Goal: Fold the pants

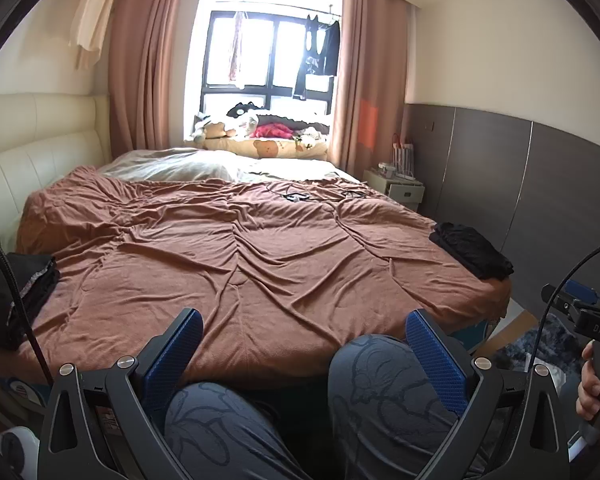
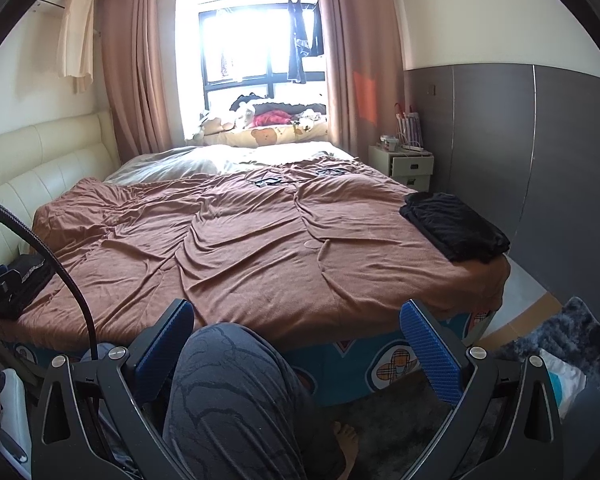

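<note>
A folded black garment (image 1: 472,254) lies on the bed's right edge, also in the right wrist view (image 2: 454,226). A second dark pile of clothing (image 1: 16,292) sits at the bed's left edge (image 2: 20,280). My left gripper (image 1: 304,320) is open, held low in front of the bed, above the person's patterned grey trouser legs (image 1: 380,392). My right gripper (image 2: 298,310) is open too, over one knee (image 2: 228,380). Neither holds anything, and both are well short of the clothes.
A wrinkled brown blanket (image 1: 240,248) covers the bed. A cream headboard (image 1: 40,148) runs along the left, with a grey panelled wall (image 2: 560,180) and a nightstand (image 2: 404,162) on the right. Cables (image 2: 276,180) lie far back. A dark rug (image 2: 548,344) covers the floor.
</note>
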Demonstrator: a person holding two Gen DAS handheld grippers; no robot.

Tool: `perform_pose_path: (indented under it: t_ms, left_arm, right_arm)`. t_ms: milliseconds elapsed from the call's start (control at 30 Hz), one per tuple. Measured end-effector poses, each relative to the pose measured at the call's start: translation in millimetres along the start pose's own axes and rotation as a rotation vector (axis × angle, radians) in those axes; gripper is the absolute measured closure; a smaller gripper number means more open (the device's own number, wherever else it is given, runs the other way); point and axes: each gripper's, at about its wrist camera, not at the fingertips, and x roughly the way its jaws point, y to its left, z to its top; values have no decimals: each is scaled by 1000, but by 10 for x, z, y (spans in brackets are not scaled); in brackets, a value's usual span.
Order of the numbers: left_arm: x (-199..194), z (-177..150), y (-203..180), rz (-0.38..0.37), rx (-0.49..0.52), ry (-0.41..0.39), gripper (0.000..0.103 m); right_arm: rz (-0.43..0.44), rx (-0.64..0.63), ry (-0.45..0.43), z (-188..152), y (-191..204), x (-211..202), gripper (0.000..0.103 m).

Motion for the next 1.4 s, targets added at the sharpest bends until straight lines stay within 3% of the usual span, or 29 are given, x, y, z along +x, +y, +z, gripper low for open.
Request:
perform_pose_path:
  t_ms: [1400]
  left_arm:
    - [-103,-15,-37,-3,13,-21,0]
  right_arm:
    - [3,1,-17,4,-120,-78,0]
